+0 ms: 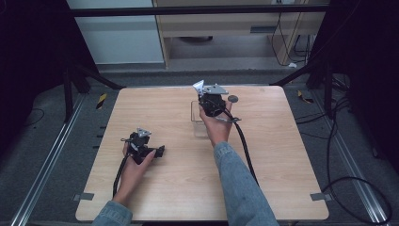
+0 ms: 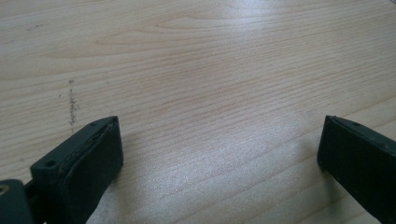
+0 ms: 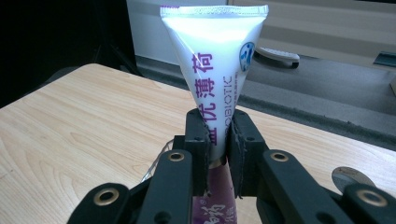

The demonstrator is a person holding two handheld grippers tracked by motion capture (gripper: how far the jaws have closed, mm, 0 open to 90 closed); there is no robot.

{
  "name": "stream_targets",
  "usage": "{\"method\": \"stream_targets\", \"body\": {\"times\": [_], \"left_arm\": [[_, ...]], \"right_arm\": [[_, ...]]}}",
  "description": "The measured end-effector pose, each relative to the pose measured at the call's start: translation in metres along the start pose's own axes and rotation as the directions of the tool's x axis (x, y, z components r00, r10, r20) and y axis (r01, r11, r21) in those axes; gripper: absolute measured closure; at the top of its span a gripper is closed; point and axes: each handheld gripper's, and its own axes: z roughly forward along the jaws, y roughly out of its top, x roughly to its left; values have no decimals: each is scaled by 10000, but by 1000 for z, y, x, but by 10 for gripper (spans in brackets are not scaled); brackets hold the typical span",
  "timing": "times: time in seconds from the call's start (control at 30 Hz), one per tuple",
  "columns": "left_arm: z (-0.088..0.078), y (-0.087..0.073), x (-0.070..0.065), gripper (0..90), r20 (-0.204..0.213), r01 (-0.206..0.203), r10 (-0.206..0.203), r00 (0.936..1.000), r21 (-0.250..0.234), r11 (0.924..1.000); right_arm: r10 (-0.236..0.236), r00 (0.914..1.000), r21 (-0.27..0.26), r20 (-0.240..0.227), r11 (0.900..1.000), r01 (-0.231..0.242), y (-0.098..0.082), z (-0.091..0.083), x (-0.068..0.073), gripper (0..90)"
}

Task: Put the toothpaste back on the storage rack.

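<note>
A white tube (image 3: 215,60) with purple lettering and a flat crimped end stands upright between the jaws of my right gripper (image 3: 219,130), which is shut on its narrower part. From above, the tube's white end (image 1: 198,86) pokes out past the right gripper (image 1: 204,95), held over a clear plastic box (image 1: 199,123) at the table's middle back. My left gripper (image 1: 160,151) rests low at the front left. Its jaws stand wide apart in the left gripper view (image 2: 219,154), with bare wood between them.
A small grey round disc (image 1: 233,98) lies on the wooden table (image 1: 164,188) just right of the right gripper, also seen at the lower right (image 3: 350,176). Cables trail from both grippers toward the front edge. Dark frame posts stand beyond the far corners.
</note>
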Motion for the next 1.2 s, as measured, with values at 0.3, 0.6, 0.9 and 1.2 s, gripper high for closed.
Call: {"method": "stream_targets", "body": {"times": [0.3, 0.6, 0.9, 1.2], "left_arm": [[0, 0, 0, 0, 1, 2, -2, 10000, 0, 10000], [0, 0, 0, 0, 0, 0, 0, 10000, 2, 10000], [0, 0, 0, 0, -2, -2, 2, 10000, 4, 10000], [0, 0, 0, 0, 0, 1, -1, 10000, 3, 10000]], "right_arm": [[14, 10000, 117, 70, 9999, -15, -3, 0, -1, 791], [-18, 10000, 224, 35, 9997, 17, -6, 2, -2, 791], [-23, 10000, 339, -32, 9994, 24, -10, 4, -1, 791], [-103, 9999, 380, -75, 9992, 106, -12, 2, 2, 790]]}}
